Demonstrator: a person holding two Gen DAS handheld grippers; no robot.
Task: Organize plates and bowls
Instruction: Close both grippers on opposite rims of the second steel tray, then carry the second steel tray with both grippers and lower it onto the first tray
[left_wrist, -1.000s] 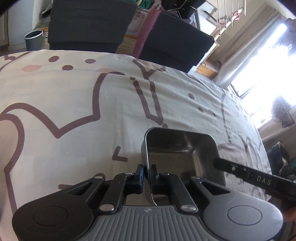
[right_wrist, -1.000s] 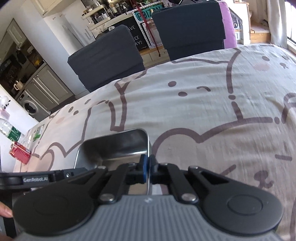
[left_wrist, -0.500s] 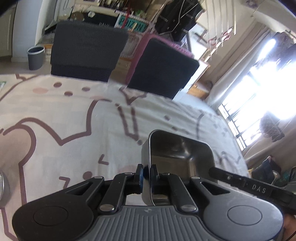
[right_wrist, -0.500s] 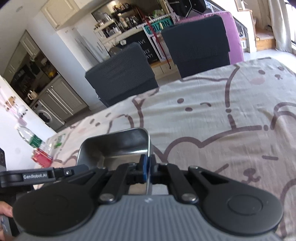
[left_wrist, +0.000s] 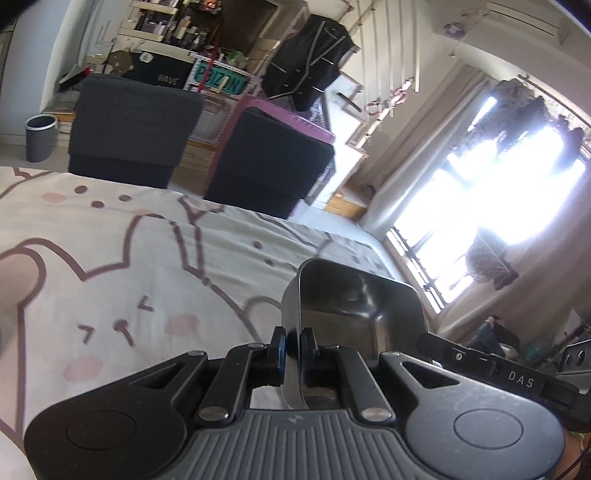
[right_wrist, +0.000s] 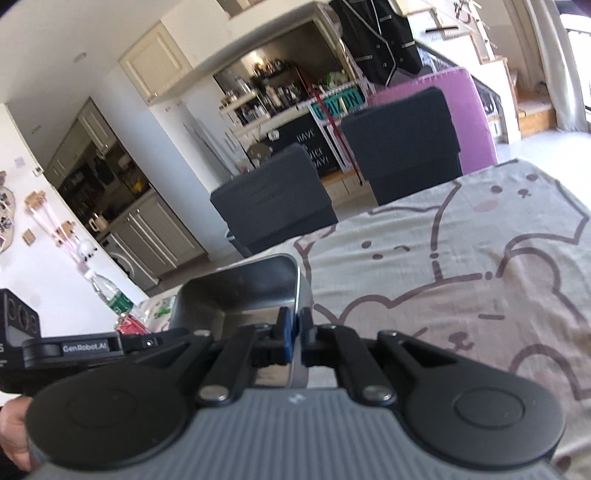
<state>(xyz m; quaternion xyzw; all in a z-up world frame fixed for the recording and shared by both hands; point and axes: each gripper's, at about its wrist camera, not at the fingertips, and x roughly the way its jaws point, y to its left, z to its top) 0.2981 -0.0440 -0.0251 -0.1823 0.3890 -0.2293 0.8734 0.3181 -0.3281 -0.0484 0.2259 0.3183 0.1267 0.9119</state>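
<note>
A rectangular steel tray with rounded corners hangs in the air above the table, held by both grippers. My left gripper is shut on the tray's left rim. In the right wrist view the same tray shows, and my right gripper is shut on its right rim. Each view also catches the other gripper: the right one at the tray's far side, the left one likewise. The tray looks empty inside.
The table wears a pale cloth printed with cartoon cats. Two dark chairs stand at its far edge. A plastic water bottle and a red packet sit at the table's left end. A hand shows at lower left.
Both grippers have lifted the tray off the cloth and tilted upward, so more of the room and less of the table shows. The grips on both rims are unchanged.
</note>
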